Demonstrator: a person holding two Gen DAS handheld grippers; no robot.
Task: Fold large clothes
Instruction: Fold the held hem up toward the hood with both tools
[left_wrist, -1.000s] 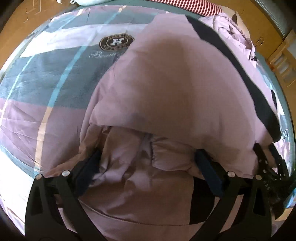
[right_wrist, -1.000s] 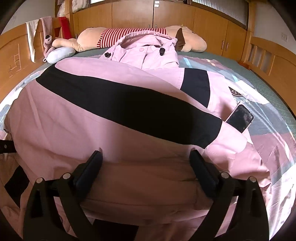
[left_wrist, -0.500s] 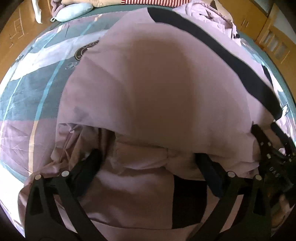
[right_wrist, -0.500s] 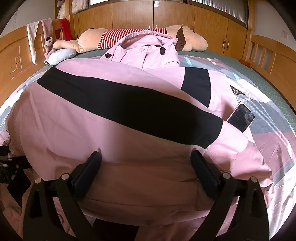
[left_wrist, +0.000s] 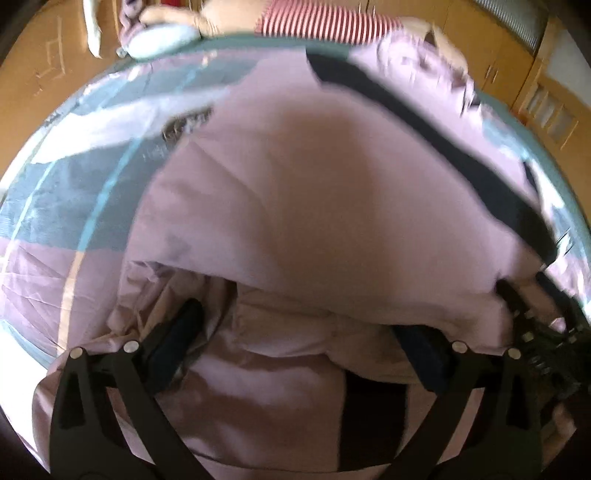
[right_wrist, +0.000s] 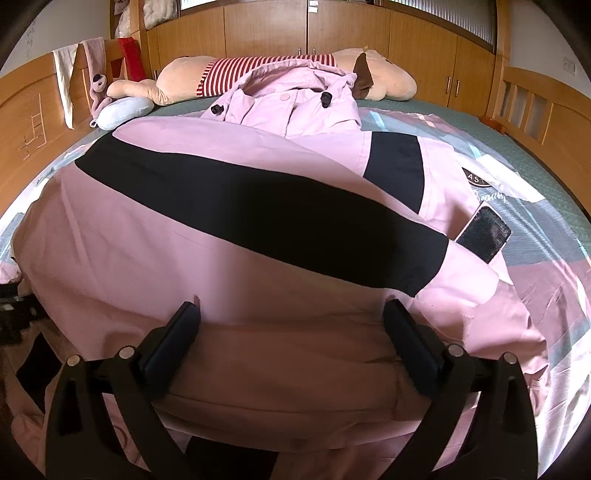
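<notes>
A large pink jacket (right_wrist: 229, 258) with a broad black band (right_wrist: 280, 210) lies folded over on the bed, hood (right_wrist: 295, 92) toward the far end. My right gripper (right_wrist: 293, 339) is open at its near hem, and a thick fold of fabric bulges between the spread fingers. In the left wrist view the jacket (left_wrist: 332, 206) fills the middle. My left gripper (left_wrist: 301, 343) is open too, its fingers (left_wrist: 184, 332) sunk into crumpled pink lining under the top layer. The right gripper (left_wrist: 535, 332) shows at the right edge there. Whether either finger presses the cloth is hidden.
The patterned bedsheet (right_wrist: 546, 280) spreads to the right and also to the left (left_wrist: 74, 206). A long plush toy in a red-striped shirt (right_wrist: 266, 70) and a blue-grey cushion (right_wrist: 125, 110) lie at the far end. Wooden bed rails (right_wrist: 532, 103) and cupboards surround the bed.
The left wrist view has swung upward and is blurred, so the plush toy and cushion now show. The right gripper has barely moved. Both stay spread around the jacket's hem.
</notes>
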